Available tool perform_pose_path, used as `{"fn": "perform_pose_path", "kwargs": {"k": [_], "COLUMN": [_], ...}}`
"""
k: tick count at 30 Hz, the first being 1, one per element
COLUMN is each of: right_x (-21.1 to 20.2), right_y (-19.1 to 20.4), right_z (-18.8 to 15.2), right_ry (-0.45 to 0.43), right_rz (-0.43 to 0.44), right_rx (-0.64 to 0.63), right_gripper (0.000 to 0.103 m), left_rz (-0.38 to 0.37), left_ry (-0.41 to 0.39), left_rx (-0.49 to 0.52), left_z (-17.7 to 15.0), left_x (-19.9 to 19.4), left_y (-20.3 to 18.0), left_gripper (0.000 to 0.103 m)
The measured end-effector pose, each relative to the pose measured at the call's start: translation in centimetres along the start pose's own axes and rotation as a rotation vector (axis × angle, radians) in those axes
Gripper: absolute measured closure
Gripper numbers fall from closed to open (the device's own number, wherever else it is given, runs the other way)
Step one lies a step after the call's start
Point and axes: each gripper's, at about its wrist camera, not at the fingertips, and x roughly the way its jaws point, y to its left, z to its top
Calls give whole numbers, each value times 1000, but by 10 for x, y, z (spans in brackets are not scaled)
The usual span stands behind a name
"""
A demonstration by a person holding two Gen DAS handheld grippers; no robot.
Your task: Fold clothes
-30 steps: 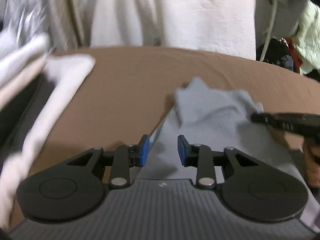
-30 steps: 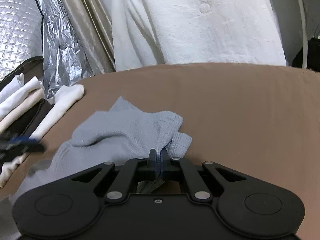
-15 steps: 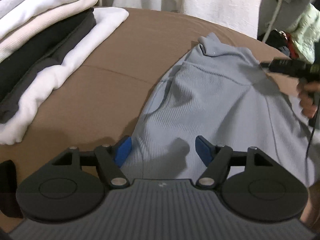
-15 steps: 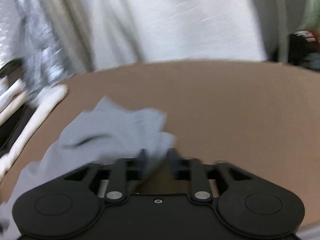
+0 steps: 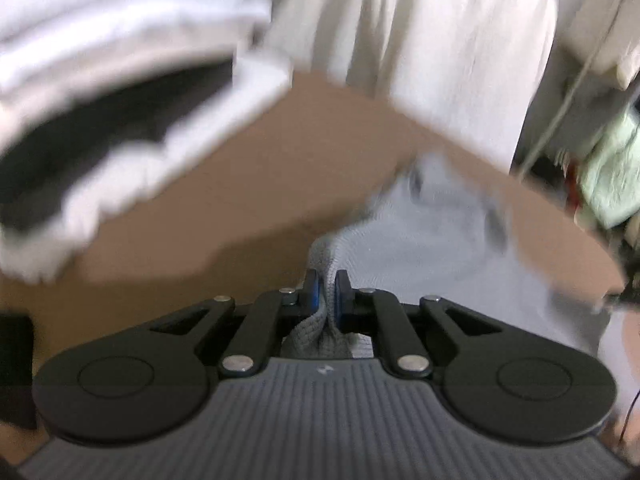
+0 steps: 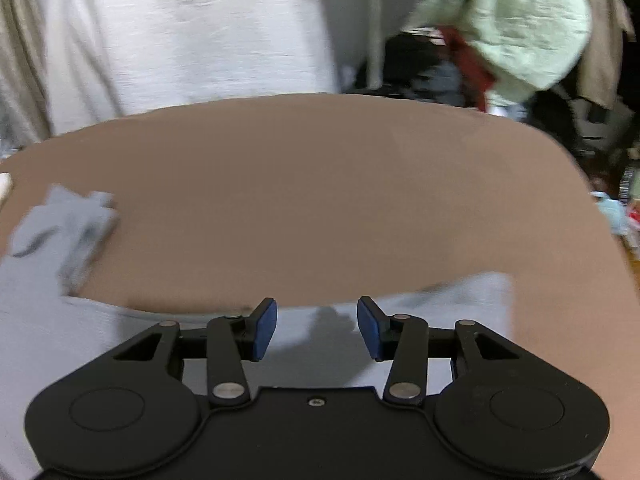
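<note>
The left gripper (image 5: 327,289) was clamped on a bunched fold of the light grey ribbed knit garment (image 5: 432,248), its blue-padded fingers (image 5: 313,290) pressed tight against the cloth. The garment lay spread across the near side of the brown cloth-covered bench (image 5: 248,184), trailing toward its right edge. The right gripper (image 6: 317,330) hovered with its jaws wide apart over the garment's near hem, holding nothing. A stack of folded white and black clothes (image 5: 100,120) sat along the bench's left edge, blurred. White fabric (image 6: 180,32) hung behind the far edge.
</note>
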Motion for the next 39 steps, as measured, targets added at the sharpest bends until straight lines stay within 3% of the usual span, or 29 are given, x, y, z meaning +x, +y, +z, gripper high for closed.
{"fn": "perform_pose_path", "kwargs": {"k": [2,7,10,11,16,20,22,23,24,25,27,29,32,35,37,39], "right_x": [-1,-33,-42,-39,-5,33,59,66,65,60,46,43,49,40,20,-2], "right_y": [-27,-92,-114,-119,-130,-117,-106,-97,-88,-82,-76,-76,-76,-72,-68,-64], "right_z": [4,15,10,6,-2,-2,-8,-10,-8,-4,3,4,-1,-1,0,0], "right_ry": [14,-38,-77,-77,4,44,65,57,24,-10,-86,-125,-80,-88,-151,-213], "right_rz": [-52,39,46,45,87,106,53,23,4,0,-50,-134,-194,-283,-328,-281], "right_rx": [57,326,343,342,338,261,203,148,97,72,84,79,89,87,87,108], "right_gripper": [53,52,45,45,43,15,22,35,74,89,97,96,90,53,48,47], "left_rz": [68,124,128,117,21,45,38,19,-1,-21,-61,-56,-5,99,73,8], "left_ry": [55,-12,-80,-91,-44,45,91,91,91,90,86,90,106,57,34,52], "left_rx": [26,-6,-16,-24,-95,-142,-165,-180,-196,-212,-255,-283,-308,-323,-342,-388], "left_z": [-12,-18,-24,-25,-31,-34,-35,-35,-35,-35,-39,-47,-49,-47,-51,-62], "left_x": [23,17,-6,-10,-13,7,15,13,12,10,2,-5,-11,-23,-33,-37], "left_y": [2,2,7,9,15,19,23,26,28,31,40,47,55,54,52,51], "left_gripper": [89,77,67,62,59,51,47,47,47,47,47,47,46,39,39,36]}}
